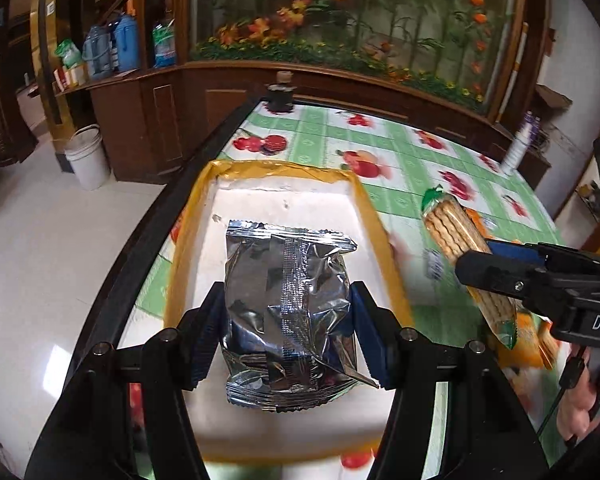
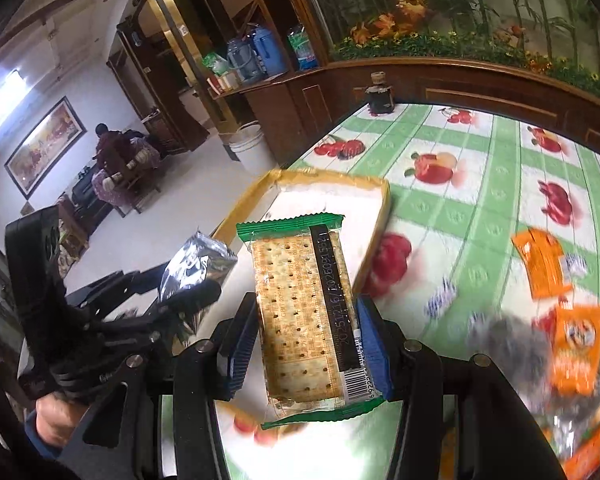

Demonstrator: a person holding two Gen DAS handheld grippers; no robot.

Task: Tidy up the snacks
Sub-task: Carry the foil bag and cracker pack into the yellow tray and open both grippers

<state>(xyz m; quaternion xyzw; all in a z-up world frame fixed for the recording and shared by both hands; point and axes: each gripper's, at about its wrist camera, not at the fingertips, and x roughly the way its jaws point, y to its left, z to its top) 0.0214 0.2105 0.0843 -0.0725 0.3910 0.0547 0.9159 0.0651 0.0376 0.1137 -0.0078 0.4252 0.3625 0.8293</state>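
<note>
My left gripper (image 1: 288, 320) is shut on a crinkled silver foil packet (image 1: 288, 300), which hangs over a white tray with a yellow taped rim (image 1: 284, 168). The tray's floor is bare. To the right, my right gripper (image 1: 480, 258) is shut on a clear cracker pack with green ends (image 1: 452, 232), beside the tray's right wall. In the right wrist view, the cracker pack (image 2: 300, 312) stands upright between the blue pads of the right gripper (image 2: 304, 336), near the tray's near corner (image 2: 384, 216). The left gripper (image 2: 188, 292) with the foil packet (image 2: 196, 260) is at the left.
Orange snack packets (image 2: 544, 264) (image 2: 576, 352) lie on the fruit-print tablecloth (image 2: 480, 200) to the right. A dark jar (image 1: 280, 98) stands at the table's far end. The table's dark edge (image 1: 172, 208) runs along the left, with a white bucket (image 1: 86, 156) on the floor beyond. A person (image 2: 112, 148) sits far off.
</note>
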